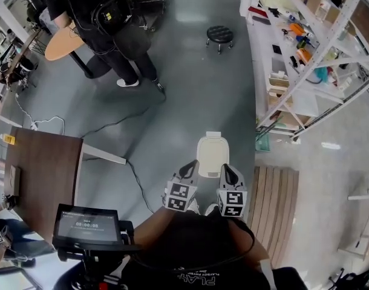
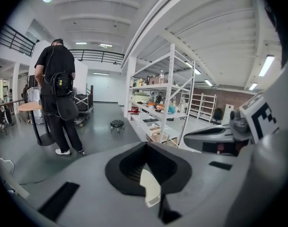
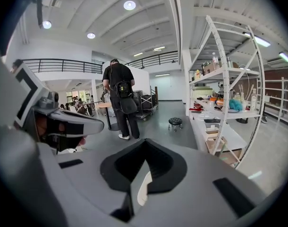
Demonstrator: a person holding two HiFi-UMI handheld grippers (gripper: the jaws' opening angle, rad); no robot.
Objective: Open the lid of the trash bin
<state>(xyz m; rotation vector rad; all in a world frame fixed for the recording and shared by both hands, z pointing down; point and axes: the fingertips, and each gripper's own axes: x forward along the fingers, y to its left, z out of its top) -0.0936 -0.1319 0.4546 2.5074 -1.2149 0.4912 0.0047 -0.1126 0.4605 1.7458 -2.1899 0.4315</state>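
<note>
The white trash bin [image 1: 212, 154] stands on the grey floor right in front of me, its lid down. My left gripper [image 1: 188, 170] hovers at the bin's near left corner and my right gripper [image 1: 228, 173] at its near right corner, both above it and apart from it. In each gripper view the jaws meet at their tips, shut on nothing. A white sliver of the bin [image 2: 151, 187] shows through the slit behind the left gripper [image 2: 146, 145]. The same bin [image 3: 142, 189] shows as a sliver behind the right gripper [image 3: 145, 142].
A person in black [image 1: 109, 23] stands at the far left by a round table [image 1: 62, 43]. A black stool [image 1: 219, 35] sits further ahead. White shelving [image 1: 305, 53] runs along the right, with a wooden pallet [image 1: 280, 204] near it. A brown desk [image 1: 42, 168] and a screen [image 1: 86, 225] are at my left.
</note>
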